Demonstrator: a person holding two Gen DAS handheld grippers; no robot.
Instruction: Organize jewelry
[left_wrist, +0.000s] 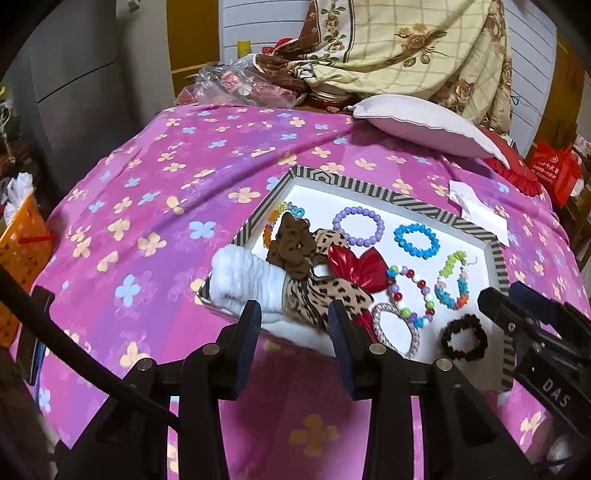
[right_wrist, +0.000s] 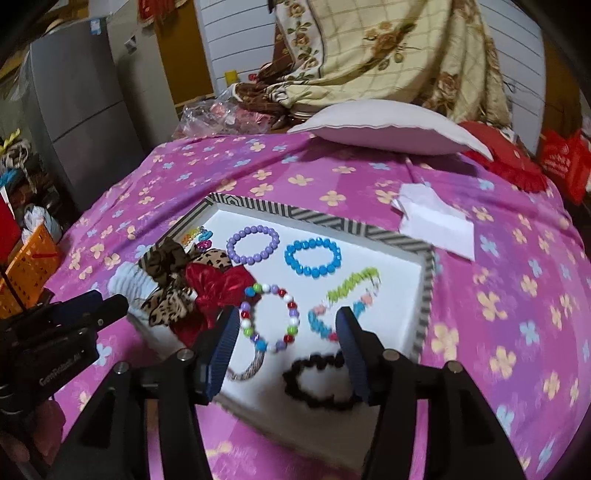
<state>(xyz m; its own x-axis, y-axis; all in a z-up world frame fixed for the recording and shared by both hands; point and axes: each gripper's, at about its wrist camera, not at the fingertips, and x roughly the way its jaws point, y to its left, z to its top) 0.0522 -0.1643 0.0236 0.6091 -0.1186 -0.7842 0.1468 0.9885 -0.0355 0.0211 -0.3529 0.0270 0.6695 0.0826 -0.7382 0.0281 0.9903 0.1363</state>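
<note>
Left wrist view: a shallow tray (left_wrist: 417, 201) with a striped black-and-white rim and a white floor lies on a bed covered in a pink flowered sheet (left_wrist: 147, 192); broad bare sheet spreads to its left and behind it. Hair pieces crowd the tray's left end: a white fluffy scrunchie (left_wrist: 247, 275) hanging over the rim, a brown scrunchie (left_wrist: 291, 247), a leopard-print bow (left_wrist: 332, 291) and a shiny red bow (left_wrist: 356, 266). The left gripper (left_wrist: 295, 325) hovers at the near rim, jaws parted and holding nothing, with the white scrunchie between them. The right gripper (left_wrist: 517, 306) enters at the tray's right end.

Right wrist view: round beaded bracelets lie apart on the white floor: a purple bracelet (right_wrist: 253, 244), a blue bracelet (right_wrist: 314, 257), a mixed-colour bracelet (right_wrist: 269, 318) and a green-and-blue bracelet (right_wrist: 347, 299). A black scrunchie (right_wrist: 321, 384) sits by the near rim. The right gripper's jaws stand open and empty above it. Folded white paper (right_wrist: 436, 221) rests on the sheet just beyond the tray's far right corner.
</note>
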